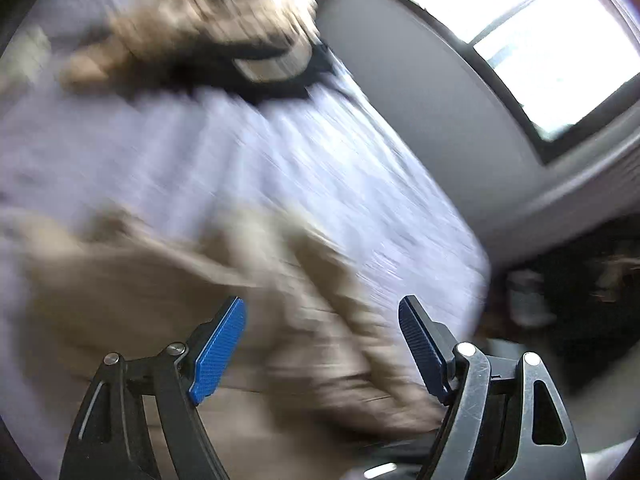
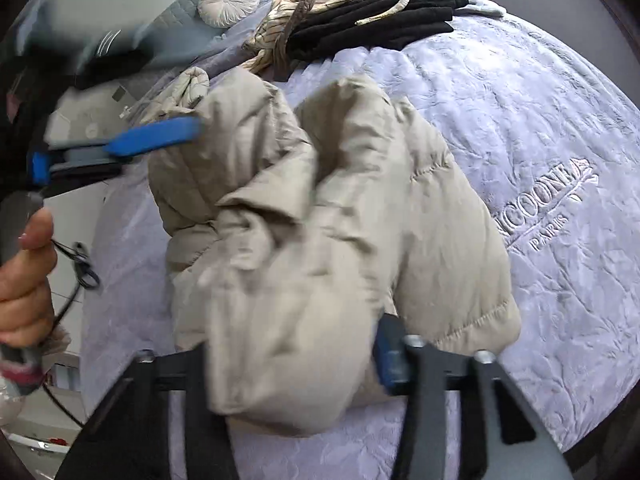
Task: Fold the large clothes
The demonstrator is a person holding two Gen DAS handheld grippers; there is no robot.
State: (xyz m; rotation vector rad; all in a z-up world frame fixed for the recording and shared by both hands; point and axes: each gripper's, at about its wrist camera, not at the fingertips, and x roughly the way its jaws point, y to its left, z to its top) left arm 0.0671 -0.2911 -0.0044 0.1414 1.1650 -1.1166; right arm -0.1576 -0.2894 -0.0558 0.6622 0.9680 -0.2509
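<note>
A beige puffer jacket (image 2: 320, 200) lies bunched on the lavender bed cover (image 2: 540, 128). A thick fold of it fills my right gripper (image 2: 296, 340). The blue right pad (image 2: 386, 360) presses against the cloth, and the other finger is hidden under it. In the blurred left wrist view, my left gripper (image 1: 322, 304) hangs open over the jacket (image 1: 160, 280) with nothing between its pads. From the right wrist view, a blue finger (image 2: 156, 140) of that gripper reaches over the jacket's upper left edge, held by a person's hand (image 2: 24, 280).
A heap of striped beige and black clothes (image 2: 360, 4) lies at the far end of the bed, beside a round white cushion (image 2: 228, 0). A grey wall (image 1: 420, 120) and a bright window (image 1: 520, 40) stand beyond the bed's side edge.
</note>
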